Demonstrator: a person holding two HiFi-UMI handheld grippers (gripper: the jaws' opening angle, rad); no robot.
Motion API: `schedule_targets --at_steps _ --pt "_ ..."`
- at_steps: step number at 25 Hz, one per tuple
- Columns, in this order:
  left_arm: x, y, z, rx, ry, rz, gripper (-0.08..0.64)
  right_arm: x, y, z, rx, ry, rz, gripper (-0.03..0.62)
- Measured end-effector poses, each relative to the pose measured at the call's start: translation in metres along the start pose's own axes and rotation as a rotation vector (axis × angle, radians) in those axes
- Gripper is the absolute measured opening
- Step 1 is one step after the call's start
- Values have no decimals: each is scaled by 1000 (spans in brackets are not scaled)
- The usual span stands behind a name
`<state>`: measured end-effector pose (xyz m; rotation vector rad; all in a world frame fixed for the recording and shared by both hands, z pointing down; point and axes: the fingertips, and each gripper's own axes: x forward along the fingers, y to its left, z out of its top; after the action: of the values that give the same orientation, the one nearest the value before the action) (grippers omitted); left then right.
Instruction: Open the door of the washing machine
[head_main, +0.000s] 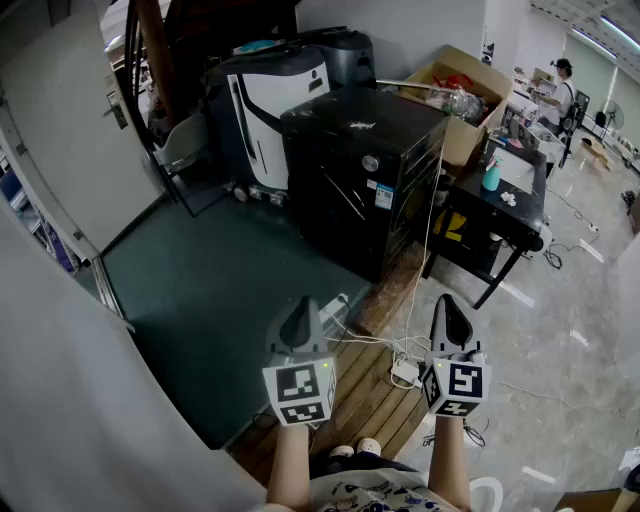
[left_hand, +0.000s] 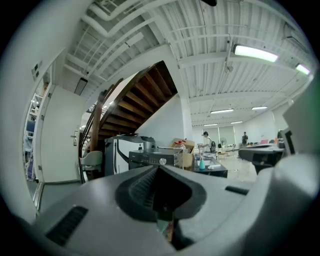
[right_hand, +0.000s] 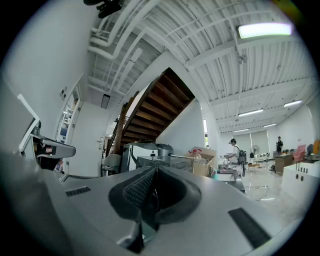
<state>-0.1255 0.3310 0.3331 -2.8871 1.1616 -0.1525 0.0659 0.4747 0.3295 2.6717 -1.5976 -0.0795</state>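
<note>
Holding both tongs level in front of you, you have the left gripper (head_main: 301, 318) at the lower centre of the head view and the right gripper (head_main: 453, 318) to its right, the two apart. Each one's own view shows its jaws pressed together with nothing between them. The washing machine (head_main: 362, 170), a black box with a round knob on its front, stands at the centre of the head view, above and well apart from both tongs. Its front looks shut, though the dark surface hides the door's outline. Your tongs hang over a wooden platform (head_main: 365, 385) where a white power strip (head_main: 405, 372) and thin cables lie. A dark green floor mat (head_main: 215, 290) spreads left of the machine. Behind the machine stand a white-and-dark appliance (head_main: 268, 100) and an open cardboard box (head_main: 462, 95). To its right sits a black table (head_main: 505, 200) bearing a teal bottle (head_main: 491, 176). A person (head_main: 562, 85) stands at the upper right.
</note>
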Motion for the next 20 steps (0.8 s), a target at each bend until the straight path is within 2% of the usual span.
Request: schedule_targets --at_steps 13,20 --pt "11 -9 -3 8 13 13 2 9 -13 -7 14 9 1 18" --pt "20 -16 -7 -3 15 53 2 19 -26 -17 1 17 20 18"
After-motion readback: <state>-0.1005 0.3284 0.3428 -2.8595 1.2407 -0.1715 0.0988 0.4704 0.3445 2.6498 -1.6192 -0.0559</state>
